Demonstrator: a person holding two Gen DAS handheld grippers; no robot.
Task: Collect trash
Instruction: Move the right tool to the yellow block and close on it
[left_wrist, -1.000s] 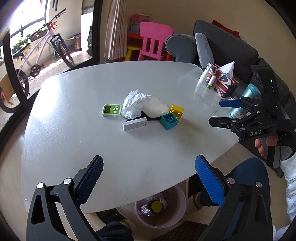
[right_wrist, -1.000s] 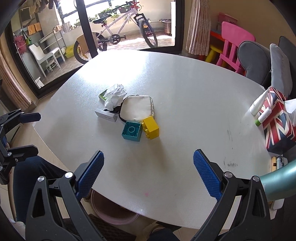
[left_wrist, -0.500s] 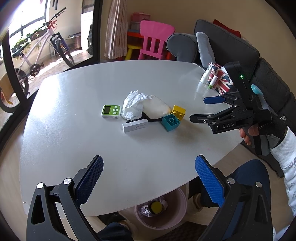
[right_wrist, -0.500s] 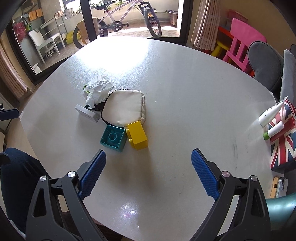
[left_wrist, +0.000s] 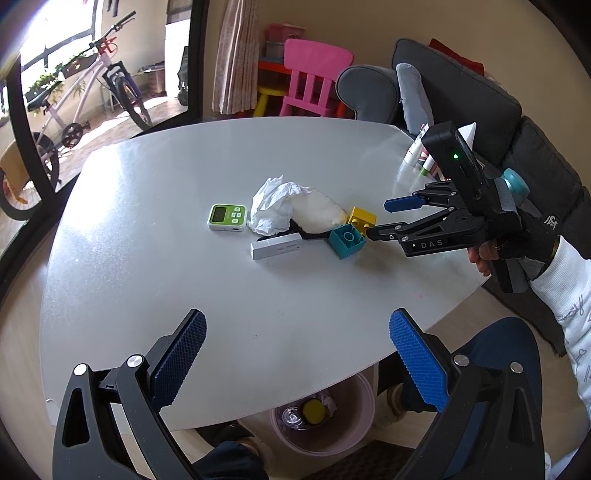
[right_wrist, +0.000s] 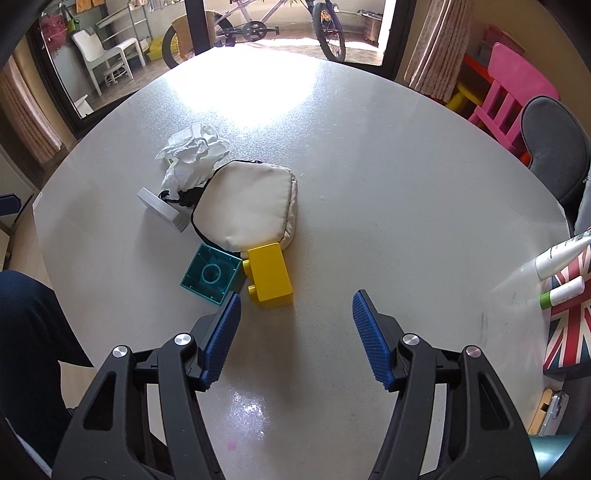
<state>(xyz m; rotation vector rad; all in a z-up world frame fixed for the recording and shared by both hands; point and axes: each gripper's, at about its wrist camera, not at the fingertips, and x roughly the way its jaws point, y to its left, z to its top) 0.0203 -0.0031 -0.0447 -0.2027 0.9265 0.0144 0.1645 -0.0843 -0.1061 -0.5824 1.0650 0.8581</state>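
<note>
A crumpled white tissue (left_wrist: 275, 205) (right_wrist: 192, 158) lies mid-table against a white pouch (right_wrist: 245, 206). A yellow brick (right_wrist: 269, 275) and a teal brick (right_wrist: 210, 275) sit at the pouch's near end. My right gripper (right_wrist: 297, 299) (left_wrist: 378, 218) hangs low over the table just short of the bricks. Its jaws are closing with only bare table between them. My left gripper (left_wrist: 297, 325) stands wide open over the table's near edge, holding nothing. A pink bin (left_wrist: 354, 432) with some trash in it stands on the floor under that edge.
A green timer (left_wrist: 227, 218) and a white stick-shaped device (left_wrist: 275, 247) lie beside the tissue. A Union Jack tissue box (right_wrist: 569, 314), tubes (right_wrist: 561, 254) and a phone (right_wrist: 554, 410) are at the right edge. A person's knee (right_wrist: 29, 332) is at the left.
My right gripper has come in over the table and down toward the bricks, and its jaws have narrowed. The left gripper has not moved.
</note>
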